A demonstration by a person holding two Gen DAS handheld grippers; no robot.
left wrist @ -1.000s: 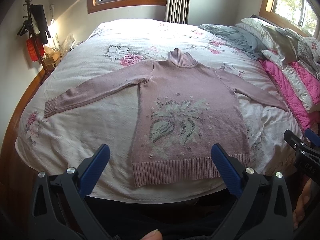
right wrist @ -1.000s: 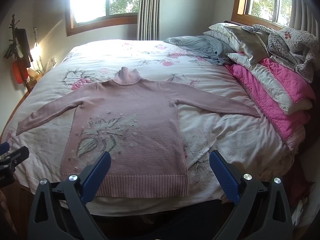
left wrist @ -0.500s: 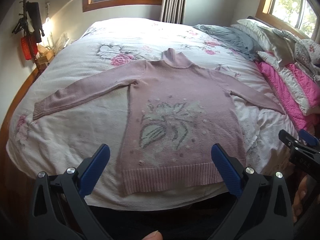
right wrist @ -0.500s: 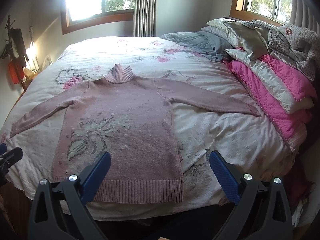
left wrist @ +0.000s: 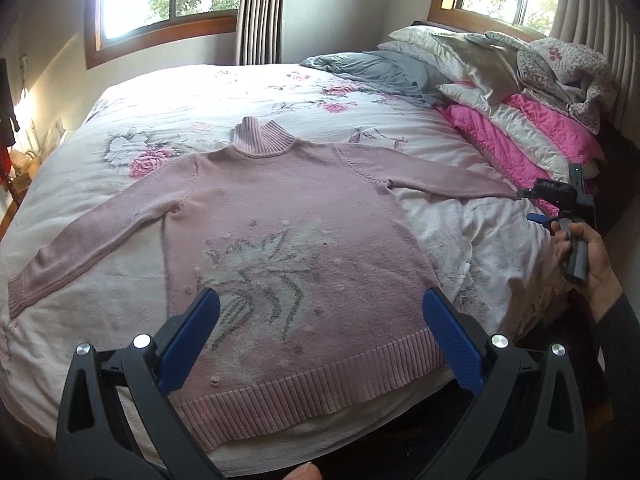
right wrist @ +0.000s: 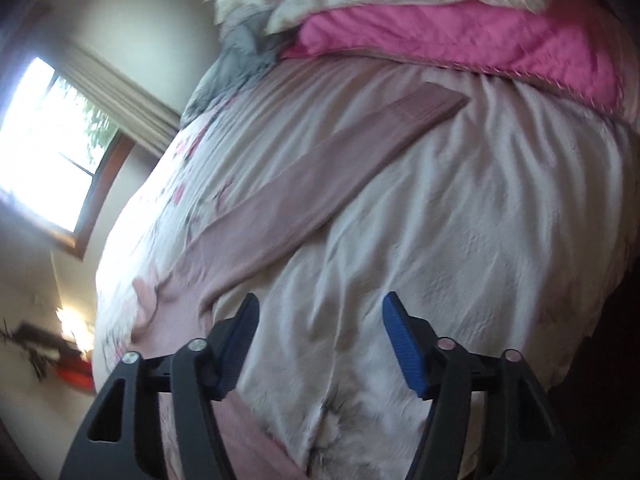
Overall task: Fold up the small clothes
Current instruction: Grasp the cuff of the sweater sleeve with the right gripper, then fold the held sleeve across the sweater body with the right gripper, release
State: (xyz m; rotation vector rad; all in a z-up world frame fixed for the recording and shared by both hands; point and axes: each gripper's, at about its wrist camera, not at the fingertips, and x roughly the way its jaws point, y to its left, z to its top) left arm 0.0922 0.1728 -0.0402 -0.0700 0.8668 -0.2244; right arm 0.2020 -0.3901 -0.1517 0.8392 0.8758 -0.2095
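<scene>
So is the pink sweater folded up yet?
No, the pink sweater lies spread flat on the bed, both sleeves stretched out sideways and the front flower pattern fully showing.

— Where are you working?
— You're in a home bedroom: a made bed [left wrist: 168, 92] with a floral cover, stacked pillows [left wrist: 452, 48] and a pink quilt [left wrist: 520, 136] by the headboard, wood-framed windows [left wrist: 160, 4] with a curtain [left wrist: 258, 8].

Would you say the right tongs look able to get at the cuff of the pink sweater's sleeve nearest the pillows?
Probably yes: the right tongs are open above the bedspread, and the pink knitted sweater's ribbed sleeve cuff lies flat ahead, nothing covering it.
</scene>
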